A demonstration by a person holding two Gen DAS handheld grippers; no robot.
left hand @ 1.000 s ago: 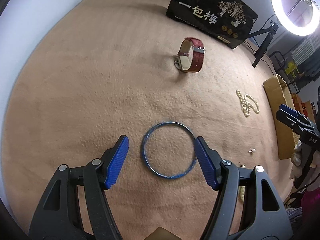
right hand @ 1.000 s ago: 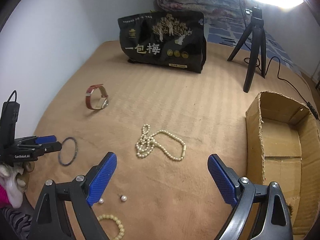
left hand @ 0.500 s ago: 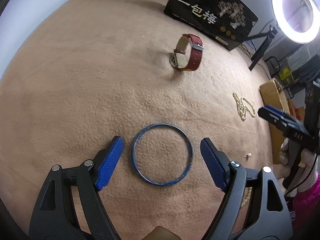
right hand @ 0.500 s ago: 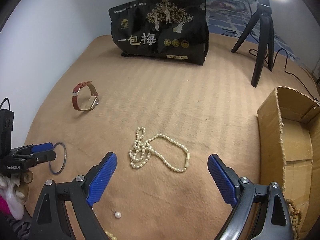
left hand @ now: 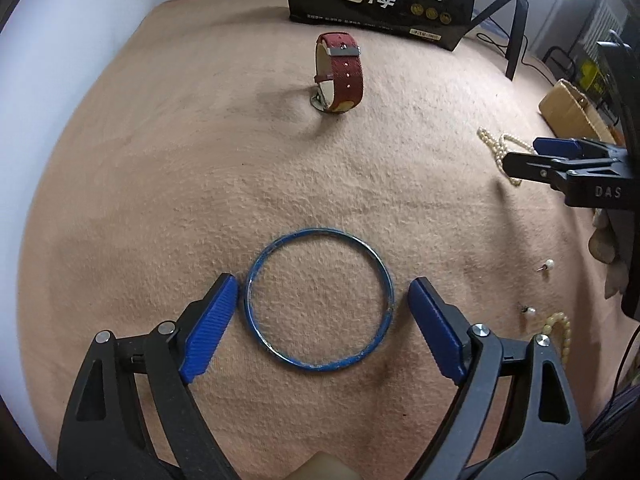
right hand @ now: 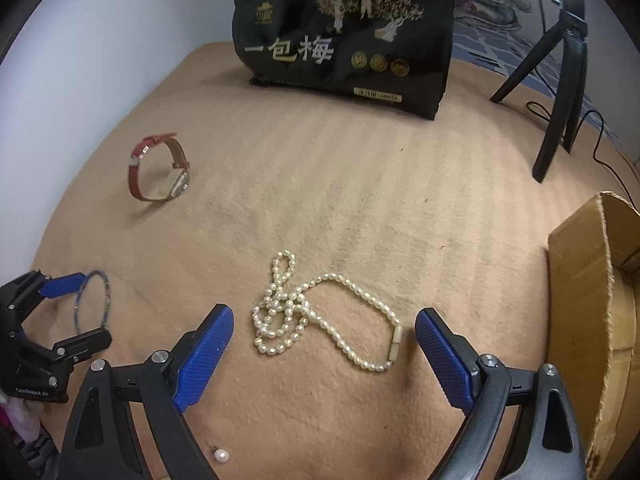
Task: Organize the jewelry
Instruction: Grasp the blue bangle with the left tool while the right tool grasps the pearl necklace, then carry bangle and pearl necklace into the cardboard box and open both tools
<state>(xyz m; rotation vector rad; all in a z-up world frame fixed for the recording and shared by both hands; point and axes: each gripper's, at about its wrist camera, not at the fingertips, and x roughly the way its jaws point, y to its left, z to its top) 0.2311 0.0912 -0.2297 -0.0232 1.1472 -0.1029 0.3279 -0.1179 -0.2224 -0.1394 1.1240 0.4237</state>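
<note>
Two open grippers: L (left hand: 320,304) round bangle (left hand: 264,344), R (right hand: 324,344) round pearls (right hand: 320,316).

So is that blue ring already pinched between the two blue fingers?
No, the blue bangle lies flat on the tan blanket inside the open left gripper, with a gap showing beside each fingertip.

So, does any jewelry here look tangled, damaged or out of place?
Yes. The pearl necklace lies knotted in a heap at one end. The blue bangle shows worn, chipped paint. Two loose pearl studs lie scattered apart.
</note>
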